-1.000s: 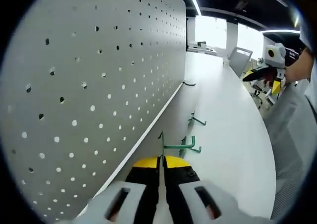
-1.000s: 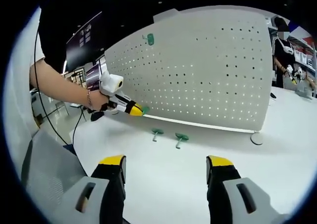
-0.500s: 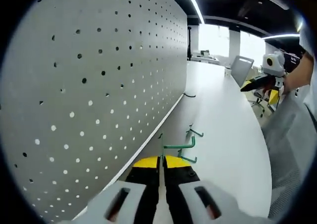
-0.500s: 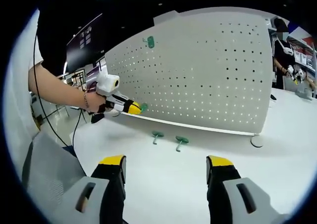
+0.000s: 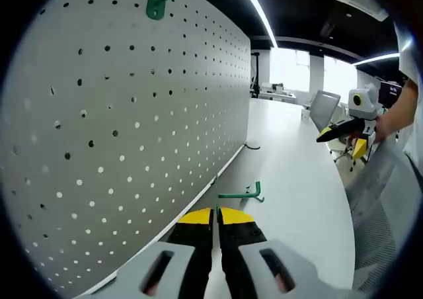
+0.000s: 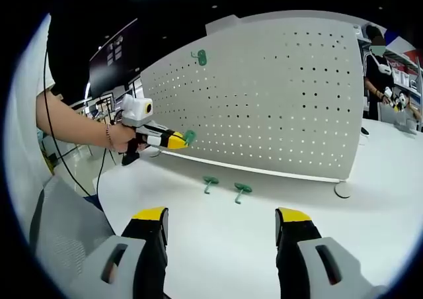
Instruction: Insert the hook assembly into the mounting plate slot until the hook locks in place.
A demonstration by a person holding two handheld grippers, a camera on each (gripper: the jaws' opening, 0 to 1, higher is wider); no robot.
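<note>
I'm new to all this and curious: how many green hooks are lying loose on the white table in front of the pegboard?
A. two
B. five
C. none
A: the right gripper view shows two green hooks lying side by side on the white table below the pegboard.

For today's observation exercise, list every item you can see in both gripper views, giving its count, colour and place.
Pegboard: one, grey, upright on the table.
Table: one, white, under everything.
Mounted hook: one, green, high on the pegboard.
Loose hooks: two, green, on the table before the pegboard.
Held hook: one, green, in the left gripper.
Chair: one, grey, far end.
Left gripper: yellow-tipped, shut on the held hook.
Right gripper: yellow-tipped, open, holding nothing.
</note>
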